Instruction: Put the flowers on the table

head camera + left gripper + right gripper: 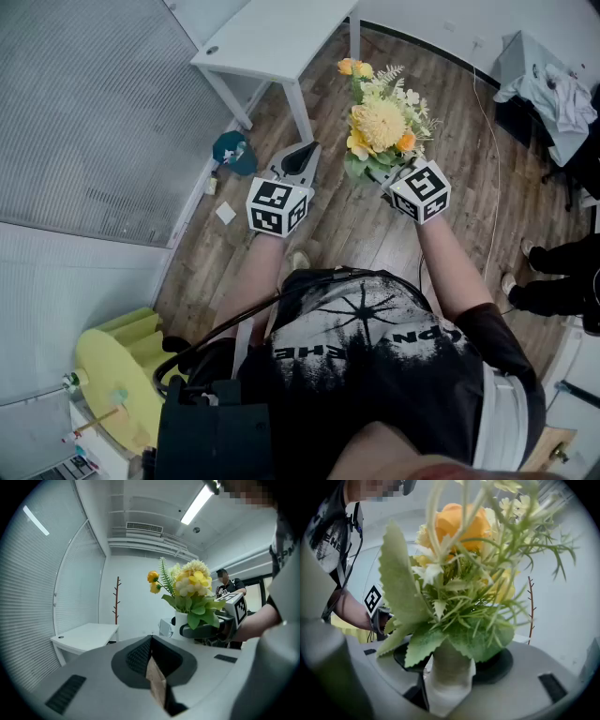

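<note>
Right tool [377, 174] is pinching the white vase [449, 686] of flowers [380, 122], holding it upright over the floor [459, 141]; tabletop [272, 37] is sitting ahead, off to the left, nearer the pressed-together left tool [302, 157].

Looking down from your head, the flowers [382, 127] cover the tips of your right claw [450, 686] and the vase [180, 619]. The table [272, 37] at 12 o'clock runs off the top edge. In the right gripper view the blooms are blurred, their tops cropped.
</note>
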The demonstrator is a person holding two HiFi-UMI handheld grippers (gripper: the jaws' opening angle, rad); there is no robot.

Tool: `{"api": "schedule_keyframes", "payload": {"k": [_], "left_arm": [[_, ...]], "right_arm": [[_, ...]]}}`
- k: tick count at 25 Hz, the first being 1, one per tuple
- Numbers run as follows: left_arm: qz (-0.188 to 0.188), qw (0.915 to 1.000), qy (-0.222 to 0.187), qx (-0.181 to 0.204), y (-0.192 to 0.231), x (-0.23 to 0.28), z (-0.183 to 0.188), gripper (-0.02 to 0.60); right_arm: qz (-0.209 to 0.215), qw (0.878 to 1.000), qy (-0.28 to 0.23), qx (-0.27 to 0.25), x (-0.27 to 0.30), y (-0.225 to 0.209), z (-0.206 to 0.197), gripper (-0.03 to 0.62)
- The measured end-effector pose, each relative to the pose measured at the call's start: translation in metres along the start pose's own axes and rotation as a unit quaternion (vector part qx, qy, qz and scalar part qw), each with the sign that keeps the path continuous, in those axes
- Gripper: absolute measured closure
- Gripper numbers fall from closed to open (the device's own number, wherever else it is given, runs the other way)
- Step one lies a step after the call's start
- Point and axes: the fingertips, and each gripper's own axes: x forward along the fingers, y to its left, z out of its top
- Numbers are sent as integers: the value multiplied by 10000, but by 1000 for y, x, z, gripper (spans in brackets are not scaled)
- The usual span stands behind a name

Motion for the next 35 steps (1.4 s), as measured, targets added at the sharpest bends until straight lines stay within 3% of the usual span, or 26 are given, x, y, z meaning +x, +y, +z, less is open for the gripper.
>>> {"api": "schedule_keyframes", "payload": {"k": [22, 28, 35], "left_arm": [[46, 10000, 9, 4, 2, 7, -13, 569], [70, 10000, 24, 62, -15, 17, -6, 569], [54, 10000, 47, 28, 1, 23, -7, 569]], "right_arm": [[-128, 9998, -40, 122, -3, -6, -9, 341], [-93, 9998, -105, 119, -21, -14, -7, 341], [-162, 9997, -28, 199, -7, -24, -13, 341]]}}
